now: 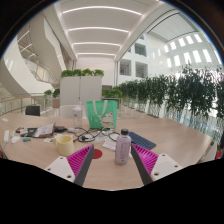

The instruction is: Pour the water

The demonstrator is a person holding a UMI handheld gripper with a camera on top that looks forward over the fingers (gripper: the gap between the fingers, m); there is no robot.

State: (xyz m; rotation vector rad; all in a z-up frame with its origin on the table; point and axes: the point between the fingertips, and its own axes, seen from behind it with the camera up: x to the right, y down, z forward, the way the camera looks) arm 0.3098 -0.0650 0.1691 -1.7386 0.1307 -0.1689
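On the pale, smooth tabletop [110, 172], going from the left: a dark flat slab [40, 131] lies beside loose black cables [86, 133]. Nearer the gripper stands a short round yellowish cup [65, 144], its wall plain and matte. Next comes a small red piece [98, 154], too small to make out its shape. Behind it rises a green translucent vessel [106, 116] with slightly flaring sides, set well beyond the fingers. A squat, ribbed, pale lilac bottle [123, 150] stands upright between the two fingers, nearer the right one, resting on the table with a gap at either side. A dark blue flat sheet [139, 141] lies just behind it.

The gripper [113, 164] has its jaws apart; each finger carries a magenta pad [146, 158] with a dotted, grid-like texture. Whether water is in any vessel cannot be told. Leafy potted trees [170, 95] line the far right.
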